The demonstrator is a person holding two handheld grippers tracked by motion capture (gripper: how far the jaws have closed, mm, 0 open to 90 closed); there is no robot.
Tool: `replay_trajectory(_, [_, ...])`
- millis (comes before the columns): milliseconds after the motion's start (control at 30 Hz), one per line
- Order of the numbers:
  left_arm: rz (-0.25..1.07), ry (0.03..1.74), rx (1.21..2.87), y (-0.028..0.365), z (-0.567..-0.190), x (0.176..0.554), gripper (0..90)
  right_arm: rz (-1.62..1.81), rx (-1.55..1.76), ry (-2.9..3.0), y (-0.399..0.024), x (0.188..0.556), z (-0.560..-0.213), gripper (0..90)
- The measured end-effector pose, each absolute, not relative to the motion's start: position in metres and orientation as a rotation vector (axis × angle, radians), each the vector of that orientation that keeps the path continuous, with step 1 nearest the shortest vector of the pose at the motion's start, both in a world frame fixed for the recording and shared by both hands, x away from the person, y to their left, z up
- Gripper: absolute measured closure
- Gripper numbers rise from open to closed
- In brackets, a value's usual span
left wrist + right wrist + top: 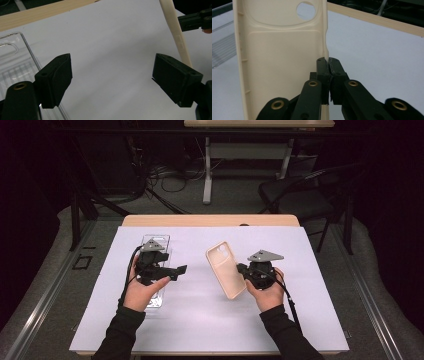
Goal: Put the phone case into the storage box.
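Right tongs (328, 65) clenched on the cream phone case's (226, 269) side rim — case lifted, tilted, right of the clear tray (156, 270). Left tongs (112, 75) gape wide over the bench (200, 310) — their own view catches the tray's edge.

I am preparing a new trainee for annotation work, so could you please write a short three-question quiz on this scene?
1. True or false: the right gripper is shut on the long edge of the cream phone case.
2. Which thing lies under the left gripper? A) a clear plastic tray B) a cardboard box C) a metal bowl
3. Fill the gap: the left gripper's jaws stand ____, with nothing between them.

Key
1. True: its jaws pinch the case's side wall, and the case is held tilted above the white table cover.
2. A: the clear tray lies flat on the cover beneath that hand.
3. Open.
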State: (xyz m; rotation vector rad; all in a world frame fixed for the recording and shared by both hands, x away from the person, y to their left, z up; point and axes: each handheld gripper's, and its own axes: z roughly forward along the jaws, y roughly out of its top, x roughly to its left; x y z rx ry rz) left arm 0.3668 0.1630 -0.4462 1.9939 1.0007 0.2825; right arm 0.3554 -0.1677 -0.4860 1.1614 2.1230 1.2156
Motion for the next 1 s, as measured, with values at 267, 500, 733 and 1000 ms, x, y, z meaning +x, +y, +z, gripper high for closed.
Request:
replay_trajectory(267, [0.206, 1.030, 1.942, 0.165, -0.449, 0.365, 19.9, 1.241, 1.128, 2.060, -0.162, 0.346, -0.484, 88.2])
replay_trajectory(500, [0.134, 1.004, 1.927, 0.157, -0.449, 0.359, 21.9, 1.249, 1.118, 2.043, -0.160, 0.340, -0.485, 88.2])
replay_trajectory(733, [0.123, 0.967, 1.959, 0.148, -0.451, 0.356, 27.0, 1.247, 1.120, 2.045, -0.158, 0.338, -0.487, 88.2])
replay_trajectory(1000, [0.080, 0.905, 1.972, 0.136, -0.454, 0.351, 34.7, 1.248, 1.118, 2.041, -0.159, 0.336, -0.487, 88.1])
